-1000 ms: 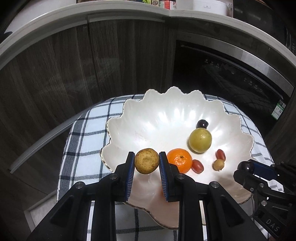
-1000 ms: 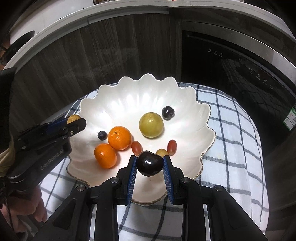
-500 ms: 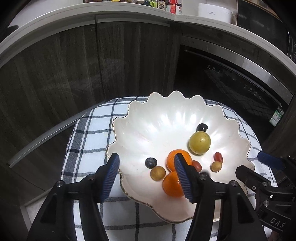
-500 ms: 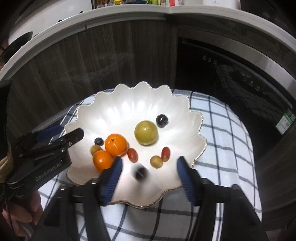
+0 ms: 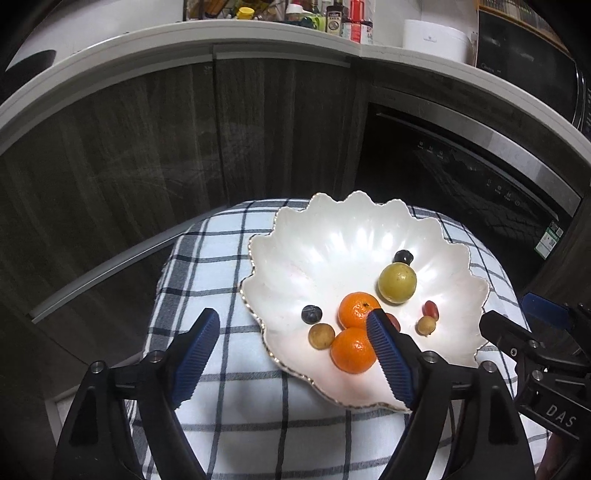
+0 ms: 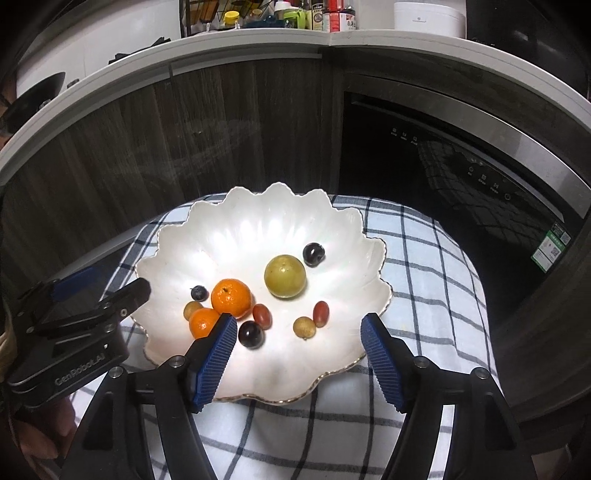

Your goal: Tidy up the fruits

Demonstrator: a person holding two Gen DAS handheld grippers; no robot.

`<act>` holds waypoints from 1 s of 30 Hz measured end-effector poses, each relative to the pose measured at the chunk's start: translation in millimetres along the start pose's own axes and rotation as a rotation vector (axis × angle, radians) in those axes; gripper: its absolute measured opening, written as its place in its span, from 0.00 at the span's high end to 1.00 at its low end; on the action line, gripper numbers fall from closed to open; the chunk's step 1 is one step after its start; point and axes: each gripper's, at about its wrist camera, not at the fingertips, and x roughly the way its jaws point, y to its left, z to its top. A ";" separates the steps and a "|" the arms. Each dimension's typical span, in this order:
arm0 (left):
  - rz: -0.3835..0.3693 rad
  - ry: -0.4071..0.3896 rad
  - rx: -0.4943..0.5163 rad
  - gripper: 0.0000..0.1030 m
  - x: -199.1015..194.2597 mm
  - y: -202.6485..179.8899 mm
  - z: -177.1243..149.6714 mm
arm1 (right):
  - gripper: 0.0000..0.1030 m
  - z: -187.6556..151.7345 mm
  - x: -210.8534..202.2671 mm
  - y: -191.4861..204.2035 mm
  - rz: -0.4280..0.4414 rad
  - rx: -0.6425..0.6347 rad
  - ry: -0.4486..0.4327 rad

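Note:
A white scalloped bowl (image 5: 343, 236) (image 6: 258, 229) sits on a checked cloth. In it lie two oranges (image 5: 358, 308) (image 6: 232, 297), a green round fruit (image 5: 397, 283) (image 6: 285, 276), dark grapes (image 6: 251, 333), red grapes (image 6: 320, 313), a blueberry (image 5: 311, 314) and small tan fruits (image 5: 321, 335) (image 6: 304, 327). My left gripper (image 5: 291, 339) is open and empty over the bowl's near left rim. My right gripper (image 6: 299, 339) is open and empty above the bowl's near edge.
The checked cloth (image 5: 221, 258) (image 6: 424, 258) covers a small round surface. Dark wood cabinets (image 5: 147, 147) and a black oven (image 6: 461, 166) stand behind it. A counter above carries bottles (image 5: 332, 22). The left gripper's body shows in the right wrist view (image 6: 74, 332).
Both grippers opened and pulled back. The left let go a tan fruit and the right let go a dark grape; both now lie in the bowl.

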 end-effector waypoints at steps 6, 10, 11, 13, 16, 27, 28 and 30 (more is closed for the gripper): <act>0.009 -0.018 0.003 0.16 -20.0 -0.7 -2.6 | 0.23 -2.1 -17.8 0.3 -0.017 0.007 -0.035; 0.006 -0.031 -0.002 0.11 -33.4 -2.0 -3.3 | 0.23 -5.0 -29.3 0.7 -0.017 0.010 -0.051; 0.005 -0.033 -0.005 0.10 -36.4 -1.9 -3.5 | 0.23 -6.0 -33.1 0.8 -0.018 0.011 -0.056; 0.003 -0.037 -0.008 0.10 -41.6 -2.1 -4.7 | 0.23 -6.9 -37.9 1.5 -0.020 0.009 -0.063; 0.007 -0.039 -0.007 0.10 -49.2 -2.7 -8.3 | 0.23 -9.5 -46.5 2.1 -0.026 0.003 -0.076; 0.017 -0.062 -0.034 0.08 -81.2 -1.5 -27.4 | 0.23 -26.3 -76.2 1.9 -0.044 0.009 -0.123; 0.020 -0.068 -0.043 0.08 -85.9 -0.6 -29.6 | 0.23 -28.6 -79.9 2.0 -0.047 0.011 -0.130; 0.033 -0.083 -0.037 0.08 -96.1 -1.8 -33.8 | 0.23 -32.1 -86.5 1.8 -0.046 0.015 -0.138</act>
